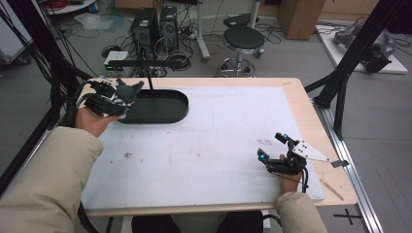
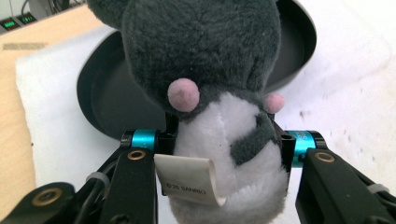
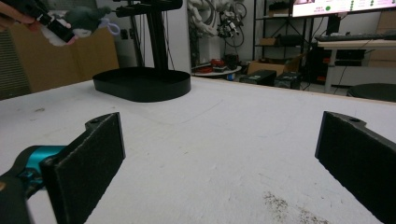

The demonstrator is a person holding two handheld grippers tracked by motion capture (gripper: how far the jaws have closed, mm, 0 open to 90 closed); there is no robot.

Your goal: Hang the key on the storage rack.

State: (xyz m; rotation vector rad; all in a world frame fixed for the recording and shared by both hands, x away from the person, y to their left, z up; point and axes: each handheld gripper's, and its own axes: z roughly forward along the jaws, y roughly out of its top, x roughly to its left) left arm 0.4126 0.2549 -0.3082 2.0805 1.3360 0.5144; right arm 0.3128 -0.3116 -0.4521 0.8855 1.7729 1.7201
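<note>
Half-hidden plush toy point(image 2: 210, 93), head cropped.

high view: fixed overhead, near edge, looks fwd/down on whole table point(image 1: 204, 145). left gripper view: v close, down onto black tray point(image 2: 107, 100) far left. right gripper view: low at near right, faces tray; all 3 share it

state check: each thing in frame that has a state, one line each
plush toy: clamped between the left gripper's jaws, lifted off the table, over the near edge of the tray
left gripper: shut on the plush toy
right gripper: open, jaws wide apart, nothing between them, low over the table
black tray: on the table, nothing visible inside it
paper tag: attached to the plush toy, curled, hanging free
</note>
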